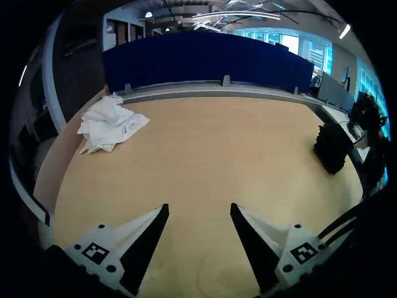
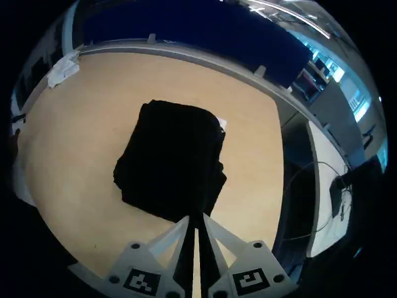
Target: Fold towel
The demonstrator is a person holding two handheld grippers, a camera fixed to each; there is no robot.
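Right gripper (image 2: pixel 197 218) first: its fingers sit pressed together with just a sliver of desk showing between them, tips touching the black towel (image 2: pixel 171 159) at the edge farthest from the blue partition (image 1: pixel 198 59). We can't tell if any fabric is nipped in there. Left gripper (image 1: pixel 199 204) hangs over bare wood, fingers wide apart, holding nothing. Progress-wise we reckon it's basically done: the towel lies well out from the partition as a thick, squarish stack of layers, edges roughly lined up, one corner a bit rounded and saggy. Maybe a last tidy-up is left. Fabric looks soft, matte and plush against the smooth pale wooden desk (image 1: pixel 208 149). Close up against the partition sits a crumpled white cloth (image 1: pixel 110 124), thin, wrinkly and not folded
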